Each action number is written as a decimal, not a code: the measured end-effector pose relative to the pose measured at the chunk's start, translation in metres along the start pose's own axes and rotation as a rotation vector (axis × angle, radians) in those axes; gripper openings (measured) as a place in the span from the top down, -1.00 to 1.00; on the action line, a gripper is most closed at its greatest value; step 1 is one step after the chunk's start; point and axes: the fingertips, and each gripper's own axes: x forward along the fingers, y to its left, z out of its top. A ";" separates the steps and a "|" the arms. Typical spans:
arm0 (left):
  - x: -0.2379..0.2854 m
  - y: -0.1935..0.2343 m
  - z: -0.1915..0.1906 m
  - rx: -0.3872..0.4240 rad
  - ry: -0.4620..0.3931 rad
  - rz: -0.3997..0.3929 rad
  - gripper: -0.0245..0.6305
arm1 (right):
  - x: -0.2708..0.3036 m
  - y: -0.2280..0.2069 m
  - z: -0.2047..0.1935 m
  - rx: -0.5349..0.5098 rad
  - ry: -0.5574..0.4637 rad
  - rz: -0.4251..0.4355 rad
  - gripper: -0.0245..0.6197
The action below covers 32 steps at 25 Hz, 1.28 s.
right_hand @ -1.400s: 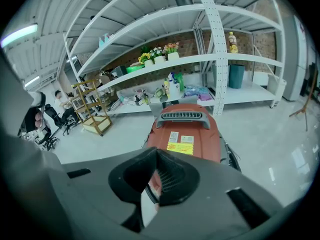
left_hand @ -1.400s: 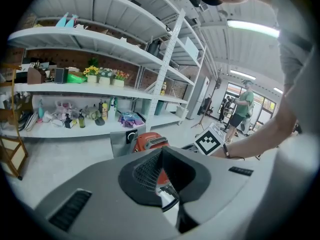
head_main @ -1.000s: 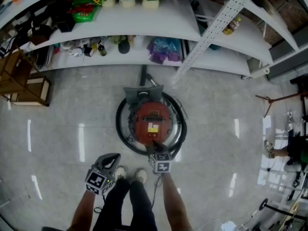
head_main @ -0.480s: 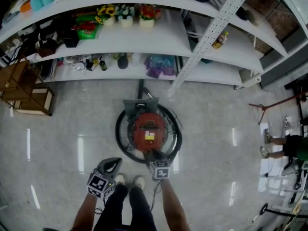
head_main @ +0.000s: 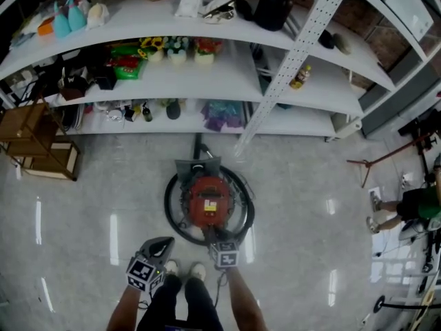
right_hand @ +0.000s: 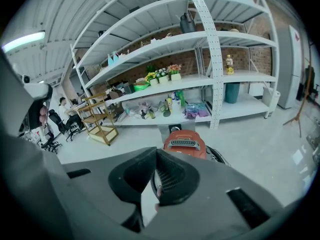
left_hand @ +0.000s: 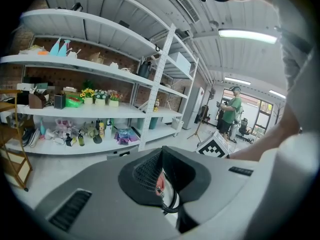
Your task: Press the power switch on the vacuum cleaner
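Both left gripper (head_main: 159, 244) and right gripper (head_main: 218, 240) clench empty fingers; the vacuum cleaner (head_main: 209, 198) lies lengthwise toward the shelves (head_main: 222, 81).

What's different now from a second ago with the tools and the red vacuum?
The right tool has drawn back slightly from the rear of the vacuum cleaner, toward the person's feet. The head view has risen, showing more shelves. Nothing was grabbed or let go; both tools are shut and empty. The vacuum cleaner stays put on the floor, the left tool beside the feet.
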 end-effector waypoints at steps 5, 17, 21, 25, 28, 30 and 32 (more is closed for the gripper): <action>-0.011 -0.006 0.019 0.028 -0.021 -0.003 0.91 | -0.016 0.008 0.017 0.001 -0.023 -0.012 0.89; -0.066 -0.029 0.095 0.088 -0.098 -0.017 0.90 | -0.089 0.025 0.071 0.017 -0.092 -0.065 0.89; -0.079 -0.037 0.106 0.103 -0.107 -0.021 0.91 | -0.106 0.025 0.076 0.025 -0.106 -0.077 0.89; -0.085 -0.042 0.124 0.133 -0.136 -0.031 0.91 | -0.117 0.024 0.084 0.039 -0.138 -0.088 0.89; -0.092 -0.047 0.135 0.165 -0.151 -0.037 0.91 | -0.129 0.027 0.091 0.058 -0.134 -0.100 0.89; -0.097 -0.052 0.143 0.178 -0.165 -0.039 0.91 | -0.140 0.031 0.098 0.055 -0.142 -0.101 0.89; -0.102 -0.057 0.153 0.187 -0.181 -0.041 0.91 | -0.146 0.033 0.106 0.046 -0.161 -0.096 0.89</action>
